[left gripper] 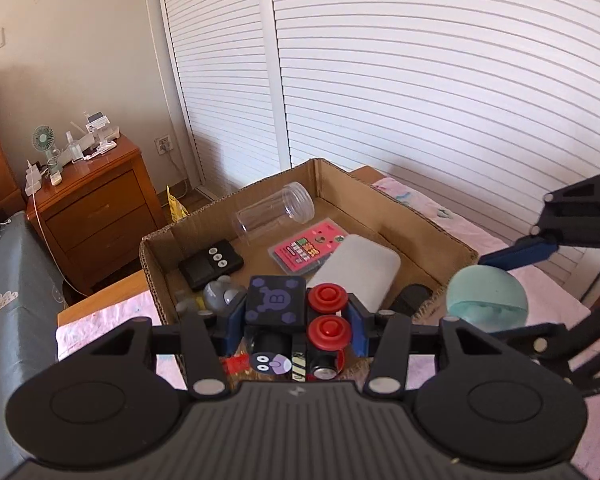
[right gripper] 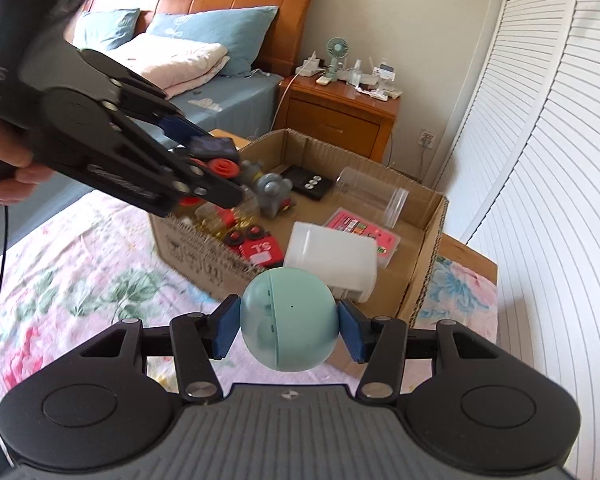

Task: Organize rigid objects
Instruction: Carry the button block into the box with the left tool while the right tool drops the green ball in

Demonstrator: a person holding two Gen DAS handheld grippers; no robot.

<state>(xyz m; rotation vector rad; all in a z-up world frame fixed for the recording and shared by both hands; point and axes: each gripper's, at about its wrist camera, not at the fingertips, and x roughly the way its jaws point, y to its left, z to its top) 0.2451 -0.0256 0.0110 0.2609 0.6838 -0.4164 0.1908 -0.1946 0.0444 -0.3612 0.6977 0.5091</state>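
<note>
A: Left gripper (left gripper: 296, 320) status?

B: Clamped on a black toy vehicle with red wheels (left gripper: 296, 312), pads on both flanks. Purple "B" roof panel faces up, the toy's long axis runs straight along the fingers, toward 12 o'clock. It's hanging over the near wall of the cardboard box (left gripper: 396, 200).

A: Right gripper (right gripper: 289, 330)?

B: Closed on a pale teal ball (right gripper: 289, 318), one blue pad on each side. Held off the floral bedspread (right gripper: 80, 280), short of the box's near corner.

A: What's in the box?

B: From the left gripper outward: grey figurine (left gripper: 220, 294) at 11, black digital scale (left gripper: 211, 264) beyond it, white rounded case (left gripper: 360, 274) at 1, pink card pack (left gripper: 308, 250) behind that, clear plastic jar (left gripper: 276, 212) lying on its side at 12, far end. A red toy car (right gripper: 256, 246) sits by the near wall, seen from the right wrist.

A: Which one drops first?

B: My read: the left. It's already over the opening. The ball lies at 3 o'clock from the left gripper, outside the rim, so the right one needs to travel forward toward 12 to clear the wall. Free floor looks tight near the white case.
</note>
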